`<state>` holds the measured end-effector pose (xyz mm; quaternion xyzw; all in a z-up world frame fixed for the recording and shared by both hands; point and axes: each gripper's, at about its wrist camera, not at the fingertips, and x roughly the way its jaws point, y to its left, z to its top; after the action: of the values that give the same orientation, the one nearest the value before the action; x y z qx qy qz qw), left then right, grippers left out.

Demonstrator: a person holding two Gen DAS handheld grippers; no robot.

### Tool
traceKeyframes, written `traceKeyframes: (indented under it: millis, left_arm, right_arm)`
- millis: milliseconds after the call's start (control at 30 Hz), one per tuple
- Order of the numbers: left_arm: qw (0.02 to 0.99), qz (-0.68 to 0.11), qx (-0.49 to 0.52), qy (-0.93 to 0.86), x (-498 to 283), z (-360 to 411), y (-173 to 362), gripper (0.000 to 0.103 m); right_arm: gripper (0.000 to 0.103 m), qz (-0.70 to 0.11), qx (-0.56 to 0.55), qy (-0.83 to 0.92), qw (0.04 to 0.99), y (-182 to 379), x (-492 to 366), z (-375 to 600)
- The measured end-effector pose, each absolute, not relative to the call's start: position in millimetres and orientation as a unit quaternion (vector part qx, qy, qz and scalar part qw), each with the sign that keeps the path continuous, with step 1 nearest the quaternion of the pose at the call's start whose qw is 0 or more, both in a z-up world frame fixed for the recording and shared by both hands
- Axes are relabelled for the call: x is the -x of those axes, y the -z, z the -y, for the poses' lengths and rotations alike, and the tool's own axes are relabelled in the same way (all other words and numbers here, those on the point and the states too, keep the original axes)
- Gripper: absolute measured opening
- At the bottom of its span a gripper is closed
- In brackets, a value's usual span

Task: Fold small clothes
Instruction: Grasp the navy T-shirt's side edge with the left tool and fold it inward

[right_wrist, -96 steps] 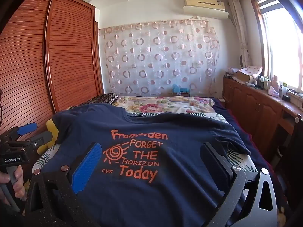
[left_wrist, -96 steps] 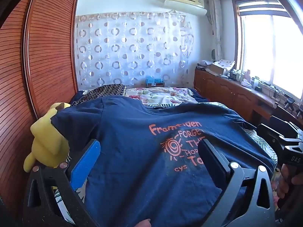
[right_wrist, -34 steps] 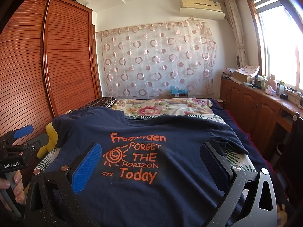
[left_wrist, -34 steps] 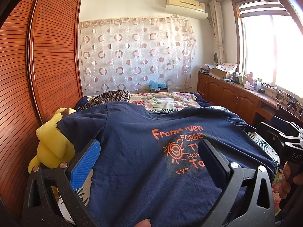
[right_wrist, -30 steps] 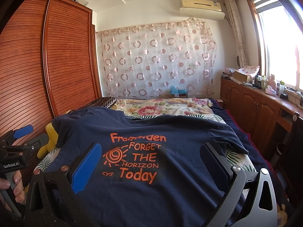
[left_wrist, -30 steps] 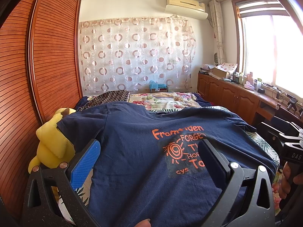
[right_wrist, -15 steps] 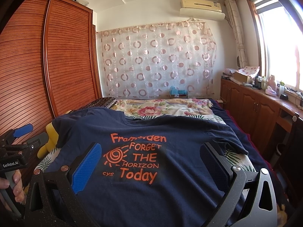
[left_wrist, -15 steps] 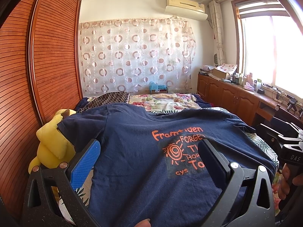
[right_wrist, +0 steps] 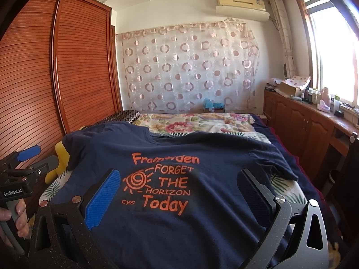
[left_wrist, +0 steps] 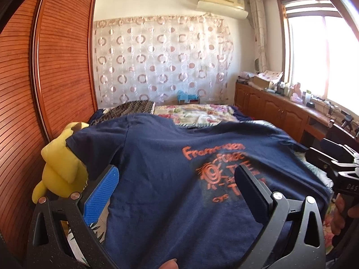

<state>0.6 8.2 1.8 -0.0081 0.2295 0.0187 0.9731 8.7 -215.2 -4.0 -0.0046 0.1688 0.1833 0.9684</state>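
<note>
1. Navy cotton fills both views: a T-shirt point(right_wrist: 179, 201) lies spread face-up on the bed point(right_wrist: 202, 121), its orange print reading "Forget the Horizon Today" toward me.
2. From my left wrist camera, the left gripper point(left_wrist: 177, 192) hangs over the shirt's lower left part with both fingers spread wide, a blue pad point(left_wrist: 101, 195) on one side and a black pad point(left_wrist: 253, 190) on the other, nothing between them.
3. My right gripper point(right_wrist: 178, 192) hovers over the shirt's lower middle, likewise wide open, its fingers framing the printed sun and lettering; I cannot tell whether either tool touches the cloth.
4. Each tool shows in the other's view: the right one at the far right edge point(left_wrist: 336, 170), the left one at the far left edge point(right_wrist: 20, 172), each with a bare hand on its handle.
5. One sleeve drapes against a yellow plush toy point(left_wrist: 60, 170) beside the wooden wardrobe point(left_wrist: 44, 89); the other sleeve lies rumpled toward the cabinet side.
6. Beyond the collar sits a floral quilt point(right_wrist: 197, 121) and a dark patterned pillow point(right_wrist: 125, 116), with a ring-patterned curtain point(right_wrist: 188, 67) behind and an air conditioner point(right_wrist: 242, 6) above it.
7. Sunlight pours through the window point(left_wrist: 323, 56) over a cluttered counter point(left_wrist: 291, 103).
</note>
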Motion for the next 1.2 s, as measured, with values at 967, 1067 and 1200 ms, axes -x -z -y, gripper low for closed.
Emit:
traceKeyframes:
  millis: [967,1067,1200]
  left_arm:
    - [0.923,-0.368,0.083,-0.074,-88,-174,80,0.072]
    - [0.915,-0.384,0.1,-0.068,-94,-183,87,0.06]
    - [0.905,-0.407,0.106,-0.066,-106,-188,98,0.053]
  right_arm:
    - [0.103,-0.252,0.075,-0.286,0.921,13,-133,190]
    - [0.103,-0.259,0.08,-0.292,0.917,10,-147,185]
    - [0.103,-0.274,0.08,-0.303,0.909,9,-167,178]
